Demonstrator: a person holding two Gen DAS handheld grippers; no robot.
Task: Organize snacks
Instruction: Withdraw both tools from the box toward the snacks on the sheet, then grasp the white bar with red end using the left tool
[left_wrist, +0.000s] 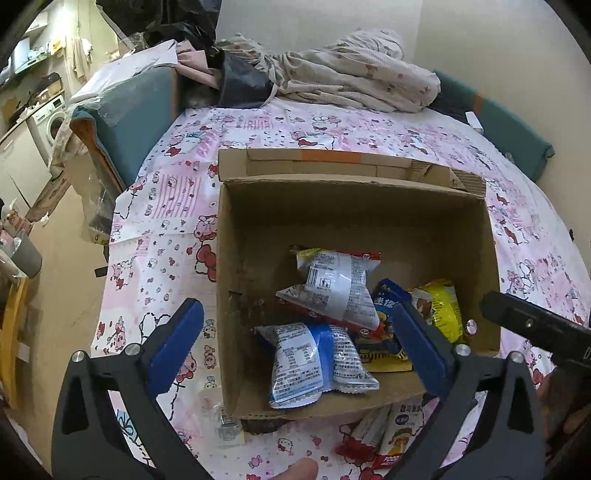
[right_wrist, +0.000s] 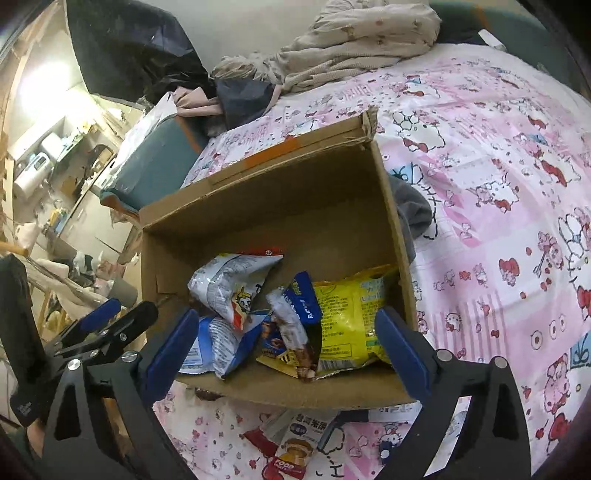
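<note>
- Cardboard box (left_wrist: 354, 221) sits open-topped on the pink cartoon-print bedsheet (left_wrist: 162, 206), right ahead of both my tools, far flap folded back.
- L gripper (left_wrist: 295, 343): jaws spread wide, nothing between the blue pads (left_wrist: 173, 347). L pad hangs outside the box's left wall, over the sheet; R pad is over the box interior, in front of the yellow pkt.
- R gripper (right_wrist: 291, 354): also wide open, empty. Both pads straddle the near part of the box, pointing down at the snacks.
- Inside box, w/ all pkts bunched toward my near side:
- white/red-edged chip bag (left_wrist: 336, 284), back label up, leaning on the others
- blue/white snack bag (left_wrist: 310, 365) nearest the L gripper, by the near wall
- dark blue-and-yellow pkt (right_wrist: 291, 325) in the middle, partly under the white bag
- yellow snack bag (right_wrist: 351, 317) against the box's right wall, just beside my R gripper's right pad.
- Far half of the box floor is bare cardboard.
- One more snack pkt (right_wrist: 295, 446), red/white w/ "FOOD" on it, lies on the sheet outside the box, below its near wall, btwn my R gripper's arms.
- Grey cloth (right_wrist: 413, 214) pokes out beside the box's right wall.
- Crumpled beige blanket (left_wrist: 351, 74) piled at the far end of the bed.
</note>
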